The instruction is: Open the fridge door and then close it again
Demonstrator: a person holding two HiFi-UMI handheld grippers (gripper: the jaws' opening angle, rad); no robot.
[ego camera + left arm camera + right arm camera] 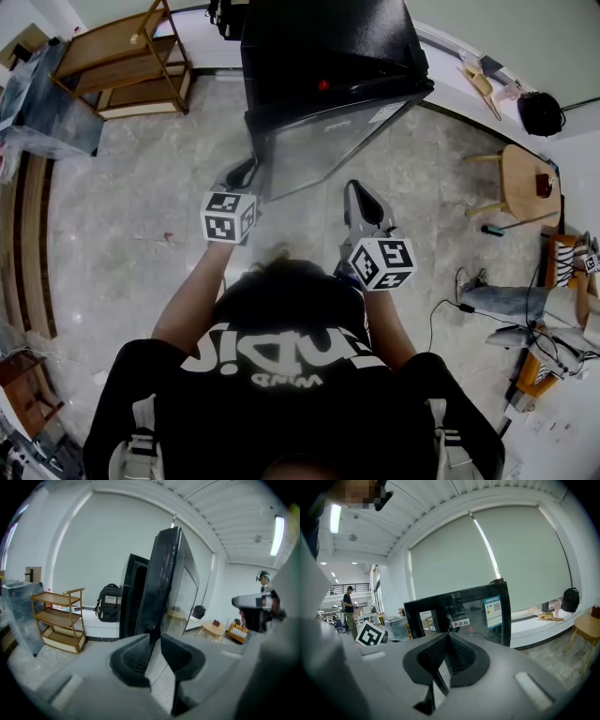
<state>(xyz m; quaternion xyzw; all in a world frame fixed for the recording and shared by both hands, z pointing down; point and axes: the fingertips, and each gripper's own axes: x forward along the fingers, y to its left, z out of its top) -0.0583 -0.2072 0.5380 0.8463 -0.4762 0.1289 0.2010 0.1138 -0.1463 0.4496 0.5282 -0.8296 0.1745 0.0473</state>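
Gripping glossy black glass fridge door (319, 150) edge: left gripper (154, 638) ribbed fingers (133, 660); right gripper (449, 637) fingers closed, empty.

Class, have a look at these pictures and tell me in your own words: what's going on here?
A person faces a black fridge with tongs in each hand. The fridge door is partly open, swung out from the cabinet. The left tongs are closed on the door's free edge. The right tongs are shut and empty, apart from the door and pointing at its glass front.
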